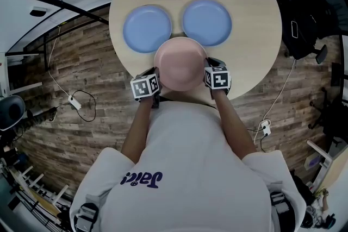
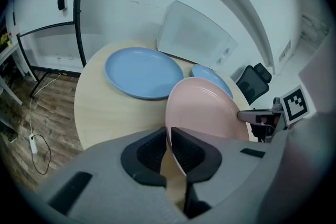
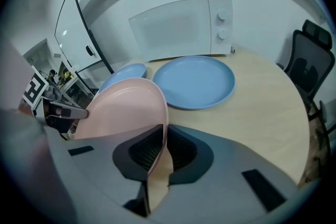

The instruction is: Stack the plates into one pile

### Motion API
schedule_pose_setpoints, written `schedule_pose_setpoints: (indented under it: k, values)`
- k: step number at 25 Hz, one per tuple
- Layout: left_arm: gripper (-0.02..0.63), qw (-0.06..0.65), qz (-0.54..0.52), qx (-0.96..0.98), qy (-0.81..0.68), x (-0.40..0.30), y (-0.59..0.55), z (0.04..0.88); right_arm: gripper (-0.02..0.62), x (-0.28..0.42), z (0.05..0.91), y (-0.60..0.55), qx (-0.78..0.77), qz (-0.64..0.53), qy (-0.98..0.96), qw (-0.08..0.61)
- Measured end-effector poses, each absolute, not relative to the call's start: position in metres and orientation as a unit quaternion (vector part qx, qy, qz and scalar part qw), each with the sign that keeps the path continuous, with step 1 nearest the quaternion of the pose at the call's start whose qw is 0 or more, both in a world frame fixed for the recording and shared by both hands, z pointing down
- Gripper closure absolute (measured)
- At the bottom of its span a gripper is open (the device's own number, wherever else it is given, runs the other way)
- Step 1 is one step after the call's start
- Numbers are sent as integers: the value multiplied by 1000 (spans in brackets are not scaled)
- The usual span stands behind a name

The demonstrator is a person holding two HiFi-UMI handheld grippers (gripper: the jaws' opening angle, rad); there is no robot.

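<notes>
Pink plate (image 1: 180,62) pinched at 9 o'clock rim by left gripper (image 2: 169,147), at 3 o'clock by right gripper (image 3: 160,152). Nothing stacked yet: one blue plate (image 1: 147,29) seen at 11 o'clock, other blue plate (image 1: 206,22) at 1 o'clock.

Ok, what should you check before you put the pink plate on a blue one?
1. Left gripper shut on the pink plate's rim: ok.
2. Right gripper shut on the opposite rim: ok.
3. Pink plate lifted clear of the table: cannot tell.
4. Left blue plate bare on top: ok.
5. Right blue plate bare on top: ok.
6. Blue plates in one pile: not ok, they lie side by side.
</notes>
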State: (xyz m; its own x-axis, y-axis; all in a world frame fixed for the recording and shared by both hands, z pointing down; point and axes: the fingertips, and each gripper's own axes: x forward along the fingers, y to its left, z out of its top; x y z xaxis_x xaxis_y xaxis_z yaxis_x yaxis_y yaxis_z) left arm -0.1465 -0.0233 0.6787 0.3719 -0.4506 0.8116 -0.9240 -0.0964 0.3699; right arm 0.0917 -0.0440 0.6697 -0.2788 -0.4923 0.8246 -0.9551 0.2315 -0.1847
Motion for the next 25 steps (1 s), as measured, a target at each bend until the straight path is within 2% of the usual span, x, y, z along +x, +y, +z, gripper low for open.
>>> schedule_pose_setpoints:
  k: [7, 15, 21, 25]
  values:
    - [566, 441, 234, 707, -502, -139, -60, 648, 561, 100, 636, -79, 521, 343, -726, 289]
    - [566, 406, 239, 739, -482, -97, -126, 622, 561, 143, 618, -125, 563, 342, -706, 259]
    - [568, 425, 232, 737, -471, -56, -166, 624, 568, 188, 617, -162, 605, 344, -679, 233]
    - [568, 396, 262, 744, -470, -32, -189, 639, 568, 211, 628, -187, 622, 349, -661, 232]
